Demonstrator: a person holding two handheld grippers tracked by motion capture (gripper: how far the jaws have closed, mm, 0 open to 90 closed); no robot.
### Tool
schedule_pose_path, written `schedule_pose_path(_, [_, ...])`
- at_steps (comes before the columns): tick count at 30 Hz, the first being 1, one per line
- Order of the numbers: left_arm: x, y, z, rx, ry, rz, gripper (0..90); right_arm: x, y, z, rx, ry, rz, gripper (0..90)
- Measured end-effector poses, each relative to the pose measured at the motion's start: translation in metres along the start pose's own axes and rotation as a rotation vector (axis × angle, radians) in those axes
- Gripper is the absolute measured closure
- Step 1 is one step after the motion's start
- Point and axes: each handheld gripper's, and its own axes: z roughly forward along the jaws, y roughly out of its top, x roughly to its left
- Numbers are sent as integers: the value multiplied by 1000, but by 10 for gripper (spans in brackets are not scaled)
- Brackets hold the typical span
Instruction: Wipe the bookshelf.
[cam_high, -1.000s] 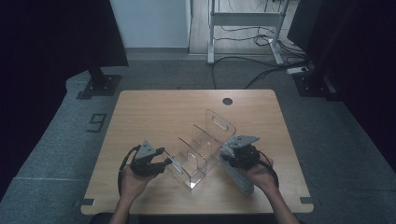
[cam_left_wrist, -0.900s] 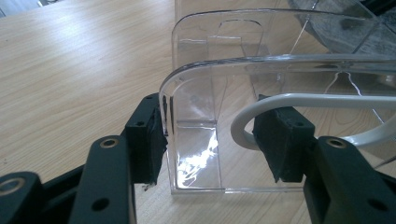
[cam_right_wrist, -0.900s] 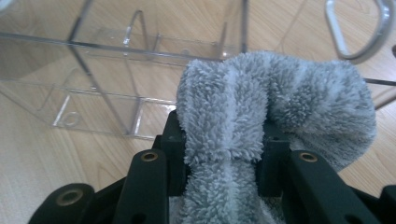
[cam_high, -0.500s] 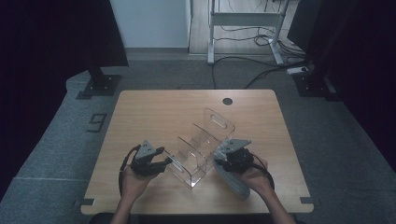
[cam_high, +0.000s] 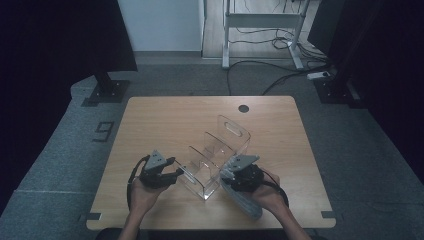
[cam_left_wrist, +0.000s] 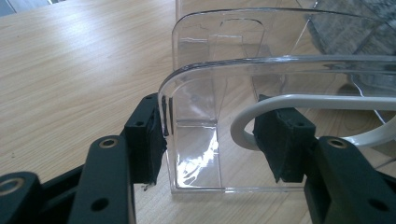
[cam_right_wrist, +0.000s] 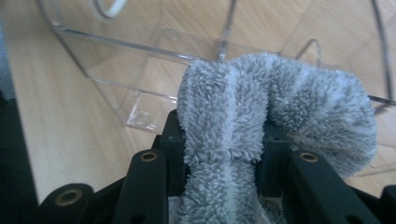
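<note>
A clear acrylic organizer (cam_high: 215, 157) with several upright dividers stands near the front middle of the wooden tabletop (cam_high: 165, 120). The left gripper (cam_left_wrist: 210, 135) clamps the organizer's end wall between its pads, one pad outside and one inside. The right gripper (cam_right_wrist: 219, 149) pinches a fluffy grey striped cloth (cam_right_wrist: 261, 107), held against the organizer's right side, with the cloth bulging over the jaws.

Grey-and-white striped cloth (cam_right_wrist: 275, 107), clear organizer (cam_high: 215, 150), black jaws.
</note>
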Motion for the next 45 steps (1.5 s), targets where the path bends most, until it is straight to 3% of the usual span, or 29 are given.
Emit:
schedule_pose_path(32, [-10, 6, -1, 51, 61, -5, 442, 57, 20, 9, 33, 192, -69, 620])
schedule_pose_path(40, [-8, 5, 0, 42, 57, -1, 441, 55, 19, 10, 32, 217, -63, 620])
schedule_pose_path(45, [-5, 5, 1, 30, 57, 8, 439, 50, 18, 7, 43, 202, -59, 623])
